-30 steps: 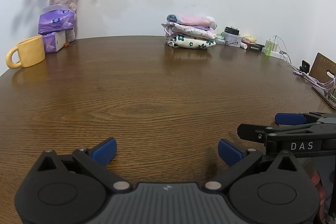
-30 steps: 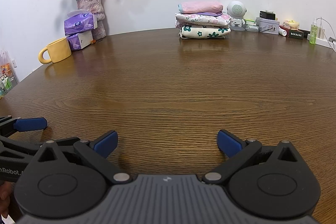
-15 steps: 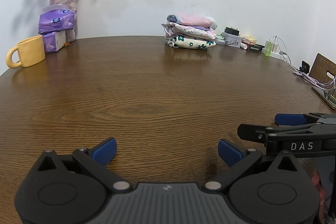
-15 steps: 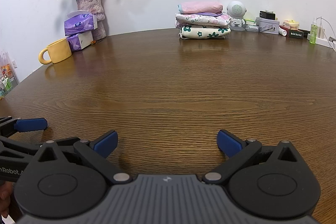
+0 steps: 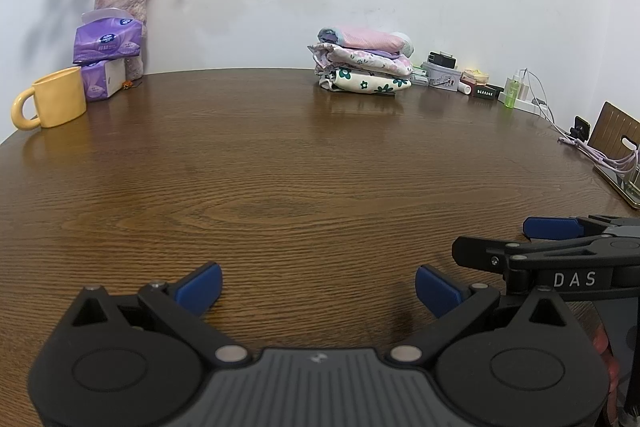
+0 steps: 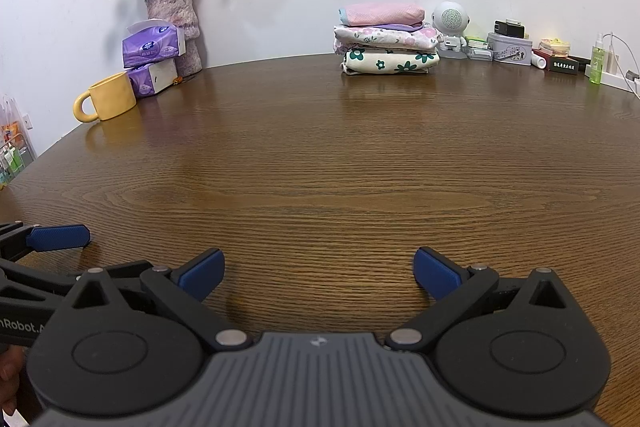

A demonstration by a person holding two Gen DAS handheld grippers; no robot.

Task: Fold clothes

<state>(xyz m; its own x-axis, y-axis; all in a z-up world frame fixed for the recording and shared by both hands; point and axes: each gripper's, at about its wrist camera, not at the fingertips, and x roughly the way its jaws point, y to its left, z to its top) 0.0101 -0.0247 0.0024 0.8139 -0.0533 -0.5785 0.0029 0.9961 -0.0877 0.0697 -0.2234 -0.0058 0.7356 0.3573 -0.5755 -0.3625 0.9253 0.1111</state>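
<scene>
A stack of folded clothes [image 5: 362, 65] [image 6: 386, 41] rests at the far edge of the round wooden table [image 5: 288, 179] [image 6: 340, 167]: a pink piece on top, floral ones beneath. My left gripper [image 5: 318, 287] hovers open low over the near side of the table, nothing between its blue pads. My right gripper [image 6: 316, 273] is likewise open and empty, far from the stack. Each gripper shows in the other's view: the right one's blue fingertip [image 5: 554, 227] at the right edge, the left one's blue fingertip [image 6: 58, 238] at the left edge.
A yellow mug [image 5: 52, 103] [image 6: 108, 102], purple tissue packs [image 5: 106, 57] [image 6: 154, 57] and a vase of dried roses [image 6: 174, 27] stand at the far left. A white speaker [image 6: 450, 27], small boxes, a green spray bottle [image 6: 597, 61] and cables [image 5: 608, 159] line the far right.
</scene>
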